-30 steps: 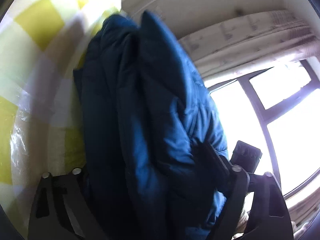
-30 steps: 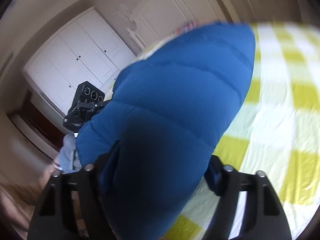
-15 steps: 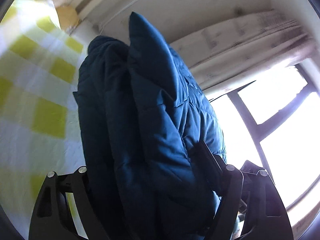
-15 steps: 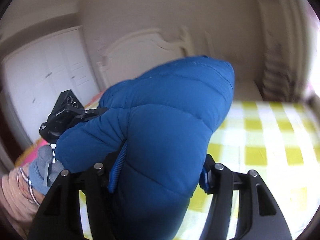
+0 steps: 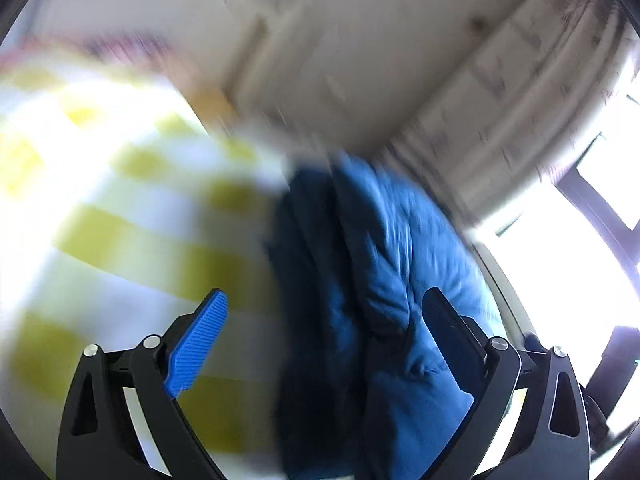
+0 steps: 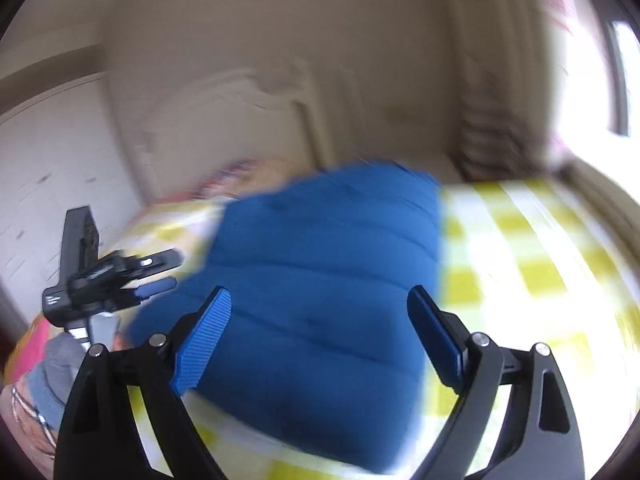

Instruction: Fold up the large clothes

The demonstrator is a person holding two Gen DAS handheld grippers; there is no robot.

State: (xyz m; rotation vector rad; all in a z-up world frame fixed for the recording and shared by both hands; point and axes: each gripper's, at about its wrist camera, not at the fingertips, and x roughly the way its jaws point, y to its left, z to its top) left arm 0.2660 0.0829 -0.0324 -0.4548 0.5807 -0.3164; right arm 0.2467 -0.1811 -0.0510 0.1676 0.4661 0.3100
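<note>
A blue puffy jacket (image 6: 320,280) lies on the yellow-and-white checked bed (image 6: 520,272).

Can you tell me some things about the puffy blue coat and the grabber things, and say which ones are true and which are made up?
1. The puffy blue jacket lies on a yellow-and-white checked bed cover. True.
2. The right hand-held gripper is squeezing the jacket tight. False: its jaws have just been opening and stand wide, and its blue pads are off the fabric.
3. The left hand-held gripper is open too. True: its jaws have just been opening, with the jacket in front of them.
4. The jacket is red. False: it is blue.
5. A bright window shows in the left wrist view. True.
6. The bed cover has pink spots. False: it has yellow checks.
</note>
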